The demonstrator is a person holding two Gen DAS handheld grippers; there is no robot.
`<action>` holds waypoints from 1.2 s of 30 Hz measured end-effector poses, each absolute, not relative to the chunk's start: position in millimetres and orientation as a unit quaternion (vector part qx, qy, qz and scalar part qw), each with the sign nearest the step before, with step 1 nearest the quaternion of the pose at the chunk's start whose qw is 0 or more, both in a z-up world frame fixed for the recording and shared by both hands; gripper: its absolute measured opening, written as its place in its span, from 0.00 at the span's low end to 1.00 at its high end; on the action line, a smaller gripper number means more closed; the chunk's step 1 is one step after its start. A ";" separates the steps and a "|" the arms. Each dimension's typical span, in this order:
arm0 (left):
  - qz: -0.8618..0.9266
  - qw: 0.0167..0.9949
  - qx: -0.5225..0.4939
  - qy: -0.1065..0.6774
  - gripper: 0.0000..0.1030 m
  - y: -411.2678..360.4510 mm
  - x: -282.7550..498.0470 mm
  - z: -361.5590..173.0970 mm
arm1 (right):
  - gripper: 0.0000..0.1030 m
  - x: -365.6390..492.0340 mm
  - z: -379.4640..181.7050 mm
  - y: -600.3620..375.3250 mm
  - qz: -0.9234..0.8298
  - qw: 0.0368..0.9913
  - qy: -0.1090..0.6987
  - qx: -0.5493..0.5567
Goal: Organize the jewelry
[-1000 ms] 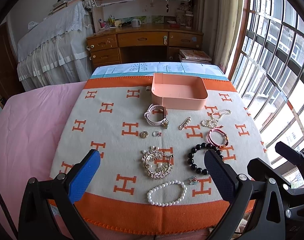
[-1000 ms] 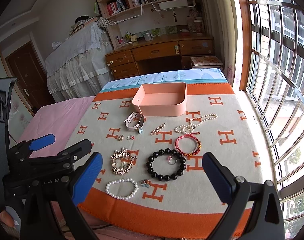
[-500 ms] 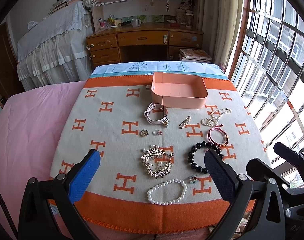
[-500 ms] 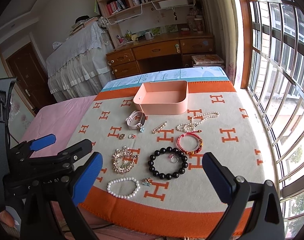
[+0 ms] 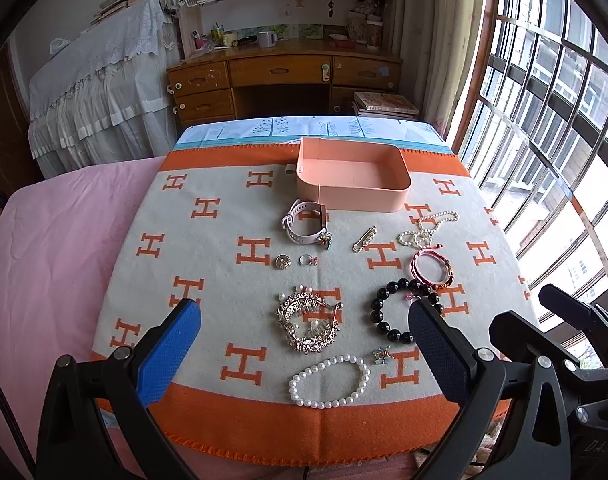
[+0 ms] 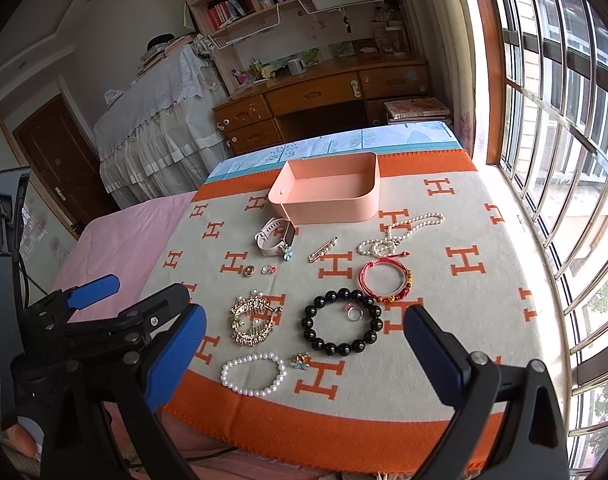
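Observation:
An empty pink box [image 5: 352, 178] [image 6: 328, 196] stands at the far side of the orange-and-cream blanket [image 5: 223, 272]. In front of it lie a white watch [image 5: 304, 227], a gold pin [image 5: 364, 239], a pearl necklace [image 5: 426, 232], a red cord bracelet [image 5: 430, 267], a black bead bracelet [image 6: 342, 322] with a small ring [image 6: 354, 313] inside it, a rhinestone hair comb [image 5: 308, 322] and a white pearl bracelet [image 5: 330, 380]. My left gripper [image 5: 304, 344] and right gripper [image 6: 304, 348] are both open and empty, held above the blanket's near edge.
Two small rings [image 5: 295, 261] lie mid-blanket and a tiny charm [image 5: 381, 354] by the pearl bracelet. A pink sheet [image 5: 55, 248] covers the bed to the left. A barred window [image 6: 564, 140] runs along the right. A wooden desk [image 5: 283, 80] stands behind.
Both grippers have drifted slightly back and up; the jewelry and the box have not moved.

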State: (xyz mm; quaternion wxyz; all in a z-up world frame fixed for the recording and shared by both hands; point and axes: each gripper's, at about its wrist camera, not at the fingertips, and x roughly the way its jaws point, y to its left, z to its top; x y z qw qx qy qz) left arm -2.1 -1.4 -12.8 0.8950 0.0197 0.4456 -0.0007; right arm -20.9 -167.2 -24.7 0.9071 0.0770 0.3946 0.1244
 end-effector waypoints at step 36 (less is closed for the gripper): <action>-0.026 0.847 0.018 0.530 0.99 9.7 130.5 -62.9 | 0.96 82.4 -28.0 -202.9 0.112 0.888 0.441 0.060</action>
